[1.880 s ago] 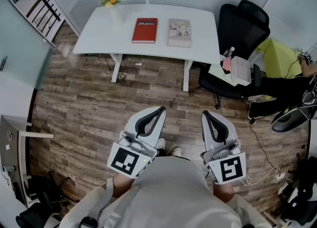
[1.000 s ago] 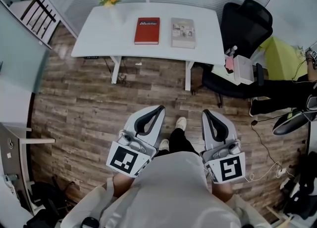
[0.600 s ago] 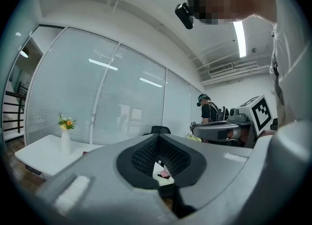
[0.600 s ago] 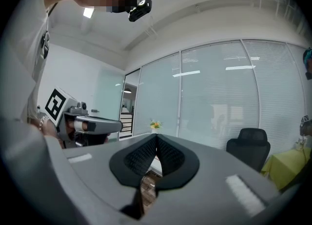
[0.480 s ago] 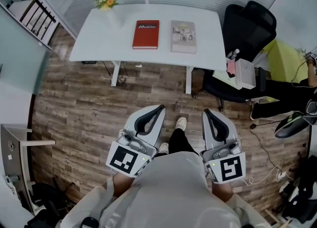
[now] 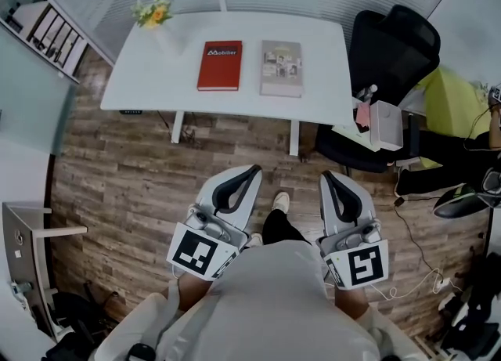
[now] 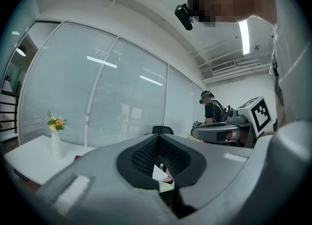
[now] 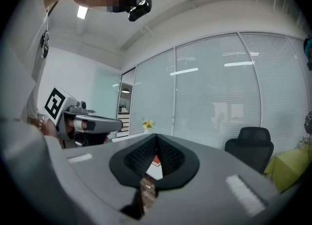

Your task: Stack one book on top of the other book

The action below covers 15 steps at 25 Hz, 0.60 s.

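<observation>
Standing person [image 6: 266, 301]: seen from above, one shoe on the wooden floor [image 6: 117, 171] between the two grippers
Left gripper [image 6: 255, 171]: jaws pressed together, nothing between them
Right gripper [image 6: 325, 177]: jaws closed tip to tip, empty
Red book [image 6: 219, 65]: flat on the white table [image 6: 141, 77], well ahead of the left gripper's tips
Grey book [image 6: 281, 68]: just beside the red book and apart from it, well ahead between the two grippers
Vase of flowers [image 6: 154, 15]: far ahead, left of the left gripper
Black chair [image 6: 391, 46]: ahead, right of the right gripper
</observation>
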{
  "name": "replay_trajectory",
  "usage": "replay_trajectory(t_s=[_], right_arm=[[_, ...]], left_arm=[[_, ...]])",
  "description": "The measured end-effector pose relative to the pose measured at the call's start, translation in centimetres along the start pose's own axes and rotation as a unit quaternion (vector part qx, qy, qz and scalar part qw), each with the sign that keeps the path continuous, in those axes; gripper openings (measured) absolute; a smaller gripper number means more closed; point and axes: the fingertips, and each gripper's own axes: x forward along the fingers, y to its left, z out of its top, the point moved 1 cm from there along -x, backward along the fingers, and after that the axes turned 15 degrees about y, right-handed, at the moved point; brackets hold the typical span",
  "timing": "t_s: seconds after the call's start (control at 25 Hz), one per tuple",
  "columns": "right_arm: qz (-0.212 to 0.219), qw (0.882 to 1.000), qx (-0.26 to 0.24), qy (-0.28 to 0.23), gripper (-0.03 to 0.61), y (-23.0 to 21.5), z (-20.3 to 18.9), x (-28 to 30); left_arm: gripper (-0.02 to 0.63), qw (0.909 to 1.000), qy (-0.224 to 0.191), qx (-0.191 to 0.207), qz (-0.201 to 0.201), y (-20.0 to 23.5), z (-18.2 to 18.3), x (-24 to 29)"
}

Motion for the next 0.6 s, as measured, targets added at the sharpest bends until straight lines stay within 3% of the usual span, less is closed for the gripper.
replay_trajectory(t_s=[0.6], right_arm=[[0.015,1.000,0.006,0.000,0.006,-11.4,0.5,5.2]], left_arm=[[0.005,0.9999,0.009,0.002,0.010,1.4,3.5,12.0]])
